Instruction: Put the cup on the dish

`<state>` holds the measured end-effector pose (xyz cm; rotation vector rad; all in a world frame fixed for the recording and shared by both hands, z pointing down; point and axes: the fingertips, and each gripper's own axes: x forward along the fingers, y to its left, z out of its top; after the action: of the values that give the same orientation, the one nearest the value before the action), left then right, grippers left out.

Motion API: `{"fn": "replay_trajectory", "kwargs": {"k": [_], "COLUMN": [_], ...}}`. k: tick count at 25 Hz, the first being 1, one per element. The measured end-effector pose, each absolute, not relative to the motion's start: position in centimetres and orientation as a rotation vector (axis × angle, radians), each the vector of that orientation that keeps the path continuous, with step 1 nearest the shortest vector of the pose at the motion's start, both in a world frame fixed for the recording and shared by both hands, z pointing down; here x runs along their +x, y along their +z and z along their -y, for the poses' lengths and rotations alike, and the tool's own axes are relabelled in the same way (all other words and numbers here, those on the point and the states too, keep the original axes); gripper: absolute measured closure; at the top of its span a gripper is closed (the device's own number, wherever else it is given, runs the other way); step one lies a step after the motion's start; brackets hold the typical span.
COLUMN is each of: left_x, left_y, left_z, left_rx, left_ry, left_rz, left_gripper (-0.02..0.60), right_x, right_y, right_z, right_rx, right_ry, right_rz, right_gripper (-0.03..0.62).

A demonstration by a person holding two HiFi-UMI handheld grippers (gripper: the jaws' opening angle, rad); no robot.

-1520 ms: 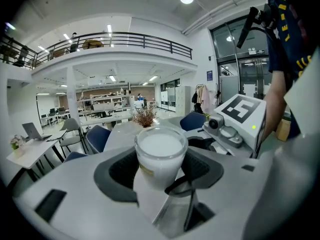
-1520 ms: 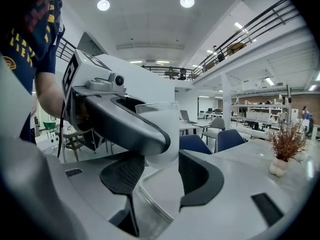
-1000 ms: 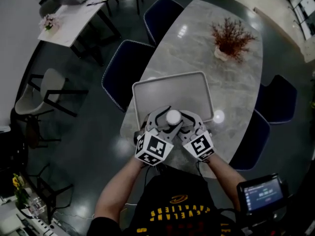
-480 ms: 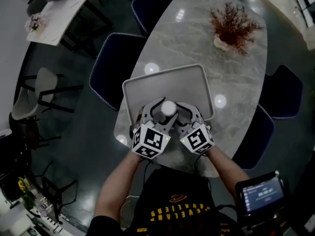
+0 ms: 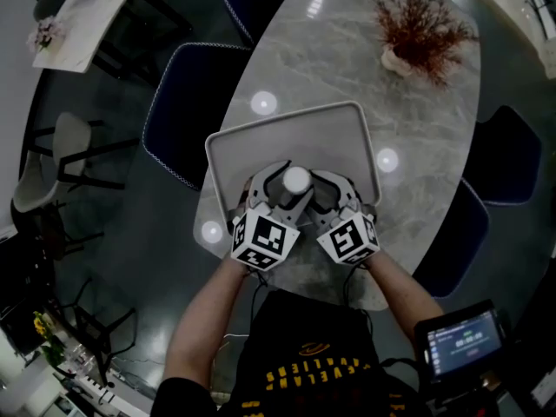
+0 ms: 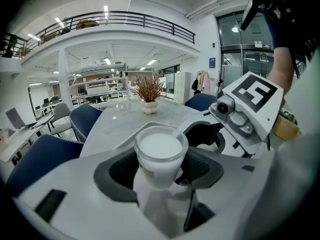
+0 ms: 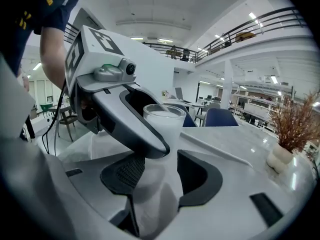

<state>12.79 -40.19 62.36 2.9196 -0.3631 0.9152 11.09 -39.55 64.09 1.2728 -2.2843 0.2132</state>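
A small glass cup point(image 5: 296, 181) full of white liquid is over the near part of a grey rectangular tray point(image 5: 287, 137) on the marble table. My left gripper point(image 5: 284, 186) is shut on the cup, and in the left gripper view the cup point(image 6: 160, 151) sits squarely between its black pads. My right gripper point(image 5: 334, 189) sits close on the cup's right with its jaws apart and nothing between the pads. In the right gripper view the cup point(image 7: 167, 121) stands just past its fingertips, partly behind the left gripper's jaw. Whether the cup's base touches the tray is hidden.
The oval marble table point(image 5: 417, 129) carries a red dried plant in a pale pot point(image 5: 421, 33) at its far end. Dark blue chairs stand at the left point(image 5: 187, 102) and right point(image 5: 499, 163). A small screen device point(image 5: 460, 341) hangs at my right hip.
Both grippers and the cup have edged a little further in over the tray. The cup stays in the left gripper, and the head camera has shifted slightly.
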Motion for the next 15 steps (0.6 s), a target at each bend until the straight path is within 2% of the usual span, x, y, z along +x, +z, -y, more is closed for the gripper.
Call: {"fn": "replay_trajectory", "kwargs": {"k": [15], "left_x": [12.89], "left_y": [63.36], "left_z": [40.11], "left_rx": [2.898], "left_ry": [0.892], "left_rz": [0.360], "left_gripper": [0.319], "right_x": [11.37], "right_y": [64.93], "right_z": [39.49], "right_rx": [1.255], "right_ry": [0.230], "right_rz": [2.215], "right_gripper": [0.388]}}
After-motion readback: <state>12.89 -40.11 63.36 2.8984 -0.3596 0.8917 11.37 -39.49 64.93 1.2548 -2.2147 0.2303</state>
